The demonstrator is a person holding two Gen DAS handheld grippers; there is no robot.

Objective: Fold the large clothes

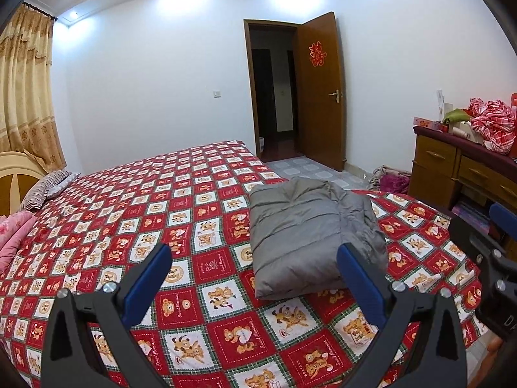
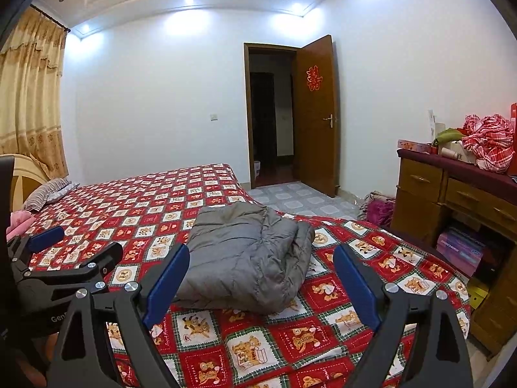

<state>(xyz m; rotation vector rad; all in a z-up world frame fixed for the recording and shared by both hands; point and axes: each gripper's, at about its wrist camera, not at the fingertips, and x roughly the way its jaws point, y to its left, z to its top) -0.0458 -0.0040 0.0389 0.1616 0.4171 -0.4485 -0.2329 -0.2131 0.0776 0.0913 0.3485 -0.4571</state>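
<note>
Here both hand-held grippers, left hand-held gripper (image 1: 255, 262) and right hand-held gripper (image 2: 261, 262), gape above the bedspread (image 1: 181, 213).

- A bedspread (image 1: 200, 213) with a red teddy-bear check covers the bed.
- A striped pillow (image 1: 45, 187) lies near the headboard.
- Gold curtains (image 1: 26, 97) hang left.
- A wooden door (image 2: 318, 116) stands open.
- A red plaid cloth (image 2: 489, 142) is heaped on the wooden dresser (image 2: 429, 184).

Ahead of the tongs a white wall (image 2: 155, 97) meets an open brown door (image 2: 315, 113). Gold curtains (image 2: 29, 97) hang far left, a wooden dresser (image 2: 452, 194) stands right, over grey tiled floor (image 2: 297, 199); ceiling spotlights (image 2: 189, 0) glow.
</note>
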